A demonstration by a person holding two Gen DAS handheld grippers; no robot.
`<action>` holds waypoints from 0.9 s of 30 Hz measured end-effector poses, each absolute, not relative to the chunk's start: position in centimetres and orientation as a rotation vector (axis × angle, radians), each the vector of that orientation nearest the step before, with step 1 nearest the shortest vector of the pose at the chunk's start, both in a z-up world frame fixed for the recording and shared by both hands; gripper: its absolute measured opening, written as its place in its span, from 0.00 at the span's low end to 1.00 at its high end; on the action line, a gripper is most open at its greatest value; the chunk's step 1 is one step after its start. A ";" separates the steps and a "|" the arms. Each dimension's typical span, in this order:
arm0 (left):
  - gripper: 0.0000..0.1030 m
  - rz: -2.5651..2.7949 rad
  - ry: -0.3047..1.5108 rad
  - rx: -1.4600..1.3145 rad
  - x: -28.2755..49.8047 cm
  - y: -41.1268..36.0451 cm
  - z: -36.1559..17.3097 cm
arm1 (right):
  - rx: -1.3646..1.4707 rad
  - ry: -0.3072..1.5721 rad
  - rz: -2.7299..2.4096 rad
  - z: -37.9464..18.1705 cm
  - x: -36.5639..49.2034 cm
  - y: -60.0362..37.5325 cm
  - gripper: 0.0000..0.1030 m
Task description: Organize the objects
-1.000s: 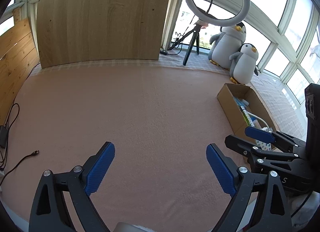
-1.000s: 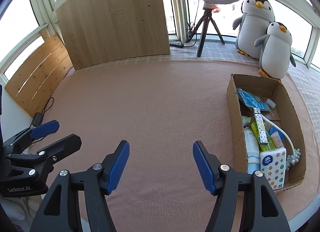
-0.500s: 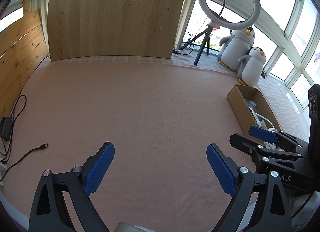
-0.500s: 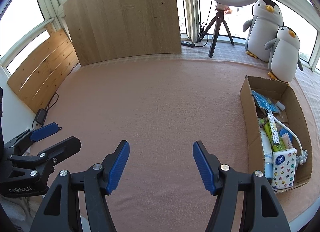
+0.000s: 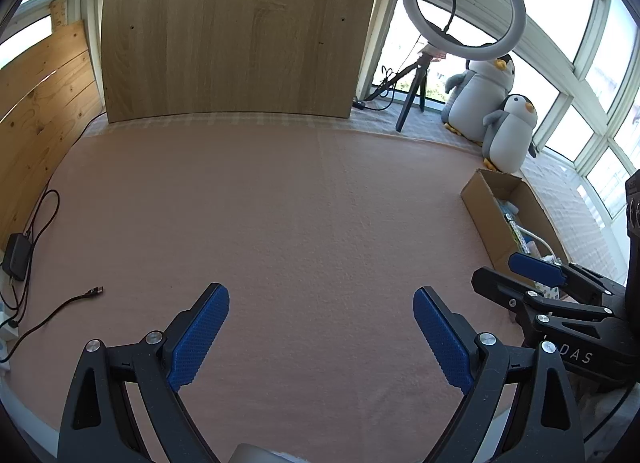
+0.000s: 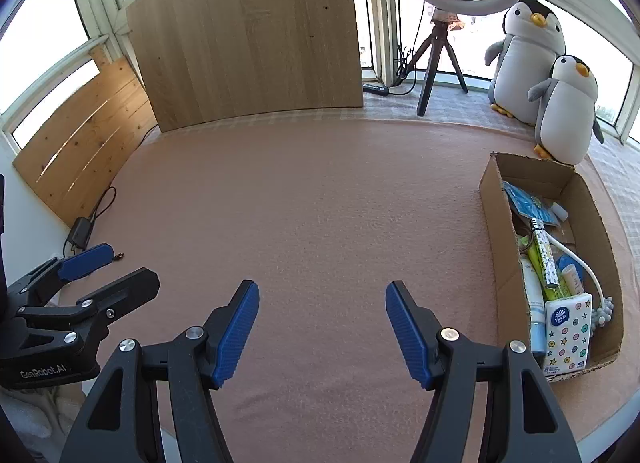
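Objects lie packed in the cardboard box [image 6: 496, 223] at the right bench [image 6: 320, 203] edge. Both tools, left tool [image 5: 320, 327] and right tool [image 6: 322, 327], stand apart, empty. Check no items remain outside the box.

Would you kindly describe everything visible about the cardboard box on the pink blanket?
The cardboard box is a long, shallow, open-topped tray of plain brown corrugated card, lying flat on the blanket's right side just in front of the smaller penguin plush. It holds a star-patterned tissue pack, tubes, a blue packet and a white cord. Neither gripper touches it.
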State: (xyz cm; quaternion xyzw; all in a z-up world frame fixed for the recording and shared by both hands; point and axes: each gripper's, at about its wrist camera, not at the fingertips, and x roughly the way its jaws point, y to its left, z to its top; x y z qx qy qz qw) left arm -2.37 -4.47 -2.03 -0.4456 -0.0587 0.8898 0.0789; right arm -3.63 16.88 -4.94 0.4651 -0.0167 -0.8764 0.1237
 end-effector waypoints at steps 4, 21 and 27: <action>0.93 2.671 -0.165 -1.341 -2.4 -4.4 -2.1 | 1.358 -0.051 -2.561 -4.9 -3.5 17.3 0.60; 0.93 2.673 -0.156 -1.370 -2.2 -3.9 -2.8 | 1.373 -0.061 -2.574 -4.9 -2.8 18.5 0.60; 0.93 2.681 -0.144 -1.373 -2.3 -3.7 -2.9 | 1.369 -0.064 -2.593 -4.7 -2.6 18.8 0.60</action>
